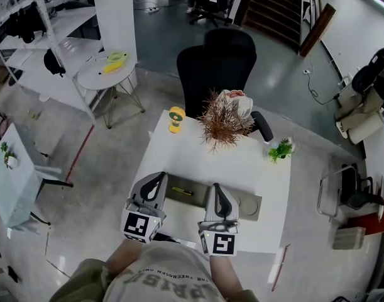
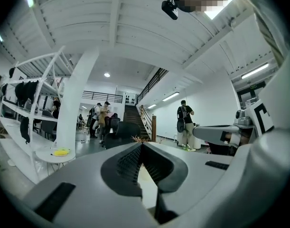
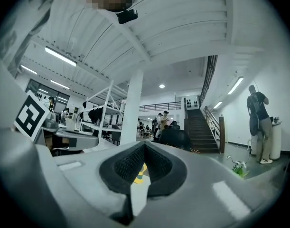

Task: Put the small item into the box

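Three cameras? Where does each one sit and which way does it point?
Head view: on the person's head, facing steeply down at the white table; shows left claw, right claw, shirt.
Left gripper view: on the left claw, facing level across the room; shows its shut jaws.
Right gripper view: on the right claw, facing level too; shows its shut jaws.
Shared: all three catch the black chair.

Right gripper (image 3: 145, 145) closed, empty; yellow object (image 3: 139, 175) beyond jaws; black chair (image 3: 175, 137) behind

Head view: high, steeply down on table (image 1: 242, 162); gripper views: low, level, close behind own jaws, facing across table toward chair (image 1: 217, 61), stairs (image 3: 199, 127); all three share chair.
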Demonstrator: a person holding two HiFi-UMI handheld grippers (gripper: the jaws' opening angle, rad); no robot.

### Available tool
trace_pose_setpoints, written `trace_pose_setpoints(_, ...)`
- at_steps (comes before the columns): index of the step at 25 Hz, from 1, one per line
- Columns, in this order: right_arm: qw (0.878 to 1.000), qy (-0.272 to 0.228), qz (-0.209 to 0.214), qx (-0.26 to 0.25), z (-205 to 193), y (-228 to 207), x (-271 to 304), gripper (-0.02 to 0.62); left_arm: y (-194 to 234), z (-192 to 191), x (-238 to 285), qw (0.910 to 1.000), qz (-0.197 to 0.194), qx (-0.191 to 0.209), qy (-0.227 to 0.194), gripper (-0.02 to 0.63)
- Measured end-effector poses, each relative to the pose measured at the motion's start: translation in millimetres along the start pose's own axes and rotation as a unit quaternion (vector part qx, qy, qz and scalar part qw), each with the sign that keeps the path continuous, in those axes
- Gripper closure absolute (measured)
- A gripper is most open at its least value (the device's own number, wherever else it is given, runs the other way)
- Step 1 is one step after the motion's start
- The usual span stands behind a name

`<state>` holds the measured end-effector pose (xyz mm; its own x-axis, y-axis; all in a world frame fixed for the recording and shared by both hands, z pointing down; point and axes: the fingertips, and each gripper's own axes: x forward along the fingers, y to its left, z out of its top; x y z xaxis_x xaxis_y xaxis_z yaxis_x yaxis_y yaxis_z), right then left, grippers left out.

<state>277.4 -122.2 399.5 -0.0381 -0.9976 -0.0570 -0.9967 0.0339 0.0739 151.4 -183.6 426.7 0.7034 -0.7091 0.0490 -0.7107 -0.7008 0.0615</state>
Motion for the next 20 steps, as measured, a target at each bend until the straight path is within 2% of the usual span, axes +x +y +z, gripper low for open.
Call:
trace_pose_setpoints(8,1.000,-0.022,-0.010,-0.006,17,0,0,0.594,-3,22,-2,0.9993,-0.004,0.013,-0.033,0.597)
trace_pose_setpoints(20,0.999,-0.019,-0.017,-0.034,15,5,5,0.597,3,22,0,0.9991,0.000,0.022,-0.035,0.597)
